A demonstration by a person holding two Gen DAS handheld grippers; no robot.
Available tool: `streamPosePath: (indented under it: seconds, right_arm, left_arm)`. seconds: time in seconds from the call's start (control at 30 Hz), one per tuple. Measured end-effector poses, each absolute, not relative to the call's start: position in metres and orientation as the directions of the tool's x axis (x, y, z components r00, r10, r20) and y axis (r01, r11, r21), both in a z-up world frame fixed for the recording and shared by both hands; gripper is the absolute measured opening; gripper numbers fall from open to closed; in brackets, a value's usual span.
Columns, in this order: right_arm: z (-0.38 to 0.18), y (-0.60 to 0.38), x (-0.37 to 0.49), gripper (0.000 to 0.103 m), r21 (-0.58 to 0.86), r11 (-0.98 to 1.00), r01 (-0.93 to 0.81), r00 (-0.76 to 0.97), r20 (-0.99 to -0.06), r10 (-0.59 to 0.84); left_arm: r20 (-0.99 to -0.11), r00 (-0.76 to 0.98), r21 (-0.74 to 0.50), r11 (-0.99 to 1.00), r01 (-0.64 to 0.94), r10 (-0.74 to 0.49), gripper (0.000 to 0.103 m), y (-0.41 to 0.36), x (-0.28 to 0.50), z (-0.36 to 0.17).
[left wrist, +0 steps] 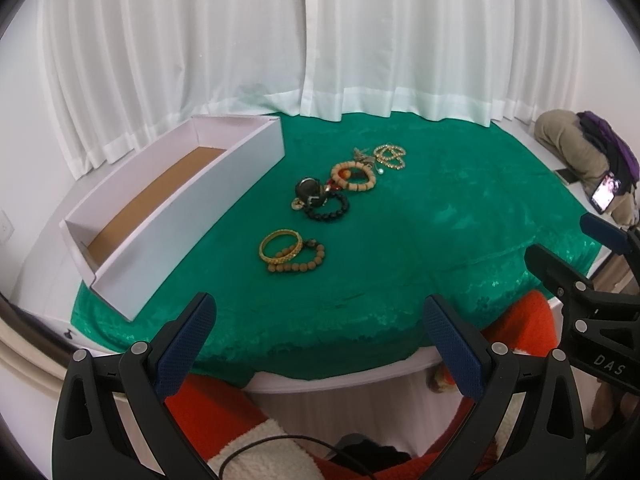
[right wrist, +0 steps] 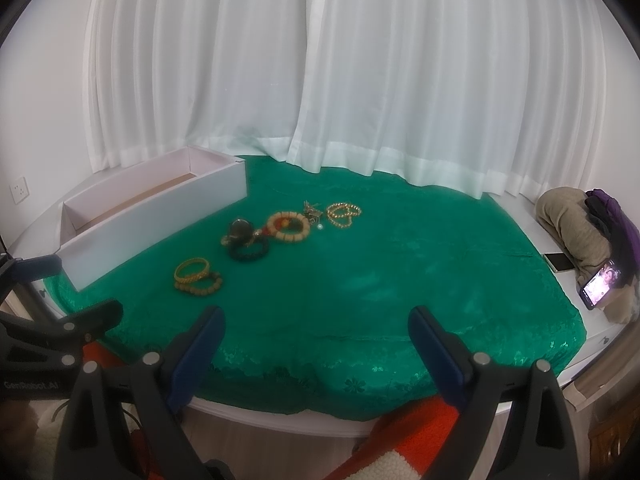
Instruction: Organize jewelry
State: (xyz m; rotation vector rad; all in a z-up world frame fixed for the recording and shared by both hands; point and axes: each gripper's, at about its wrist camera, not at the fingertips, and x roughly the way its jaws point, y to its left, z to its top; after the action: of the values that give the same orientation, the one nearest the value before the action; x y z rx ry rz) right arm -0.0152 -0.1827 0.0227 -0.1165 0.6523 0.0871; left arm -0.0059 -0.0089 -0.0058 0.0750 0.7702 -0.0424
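Both the "DAS"-marked right gripper (left wrist: 592,272) and "GenRobot.AI"-marked left gripper (right wrist: 60,292) are being held wide, empty, short of the bracelets (left wrist: 292,252).

Soft, even daylight comes through the white curtains (left wrist: 320,40) at the top of both frames and leaves hardly any shadows. The green cloth (left wrist: 400,240) shows a faint sheen in the lower part. Both pictures are slightly hazy. Straight edges bow strongly toward the rims, and the corners fall to black.
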Motion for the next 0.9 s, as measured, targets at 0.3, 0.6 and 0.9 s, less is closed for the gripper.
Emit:
streamPosePath:
  seconds: [0.3,0.6,0.9]
  right_arm:
    - [0.023,-0.182,-0.014,0.094,-0.08,0.99,-0.116,0.792,-0.609,0.044]
    - [0.023,-0.182,-0.014,0.094,-0.08,0.99,-0.116,0.793,-0.608,0.044]
    - [0.023,-0.182,-0.014,0.094,-0.079,0.99,-0.117,0.793,-0.608,0.045]
  left_arm:
    - [-0.697,0.717,0.057,0.996,0.065,-0.007,0.103,-0.008,-0.004,-0.005]
    - [-0.688,0.725,0.061,0.996,0.066,-0.006,0.103,-0.007,-0.002,0.0]
    - [-0.683,0.73,0.062,0.996,0.067,-0.007,0.103,-0.006,-0.003,0.006]
